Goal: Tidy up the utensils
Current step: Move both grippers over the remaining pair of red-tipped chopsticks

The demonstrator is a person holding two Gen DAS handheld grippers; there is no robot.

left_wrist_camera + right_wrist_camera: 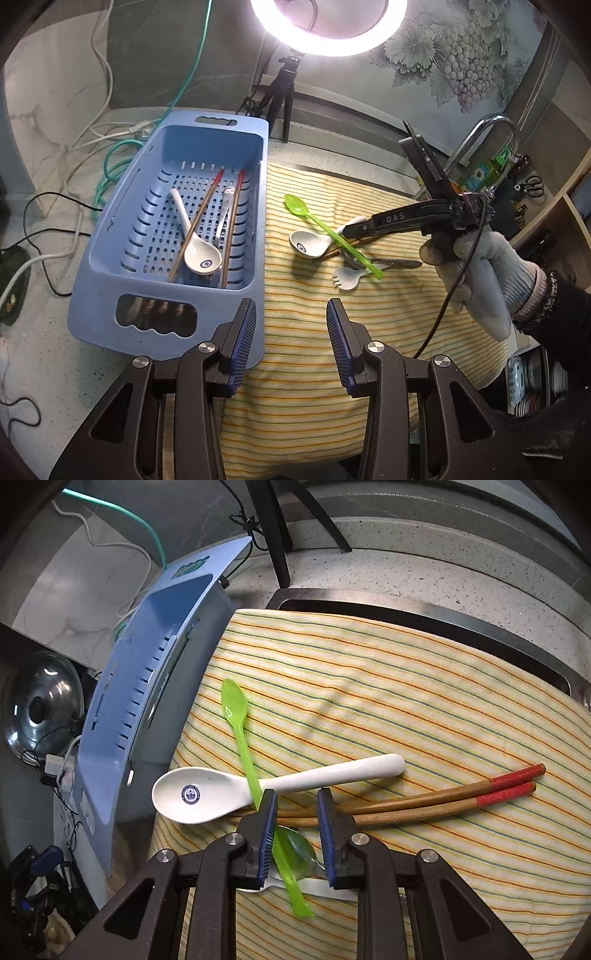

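Right wrist view: your right gripper [297,805] stands part open astride the green spoon [240,731], gripping nothing yet; it crosses the white spoon [221,794]. Close squarely on the handle, avoiding the 2 chopsticks [443,801].

Right gripper [296,805]: fingers apart, straddling the green plastic spoon [242,738], whose handle touches the left finger. White ceramic spoon [207,794] and red-tipped chopsticks [443,799] on striped cloth [406,686]. Metal spoon [299,853] beneath. Blue basket [147,686] at left.
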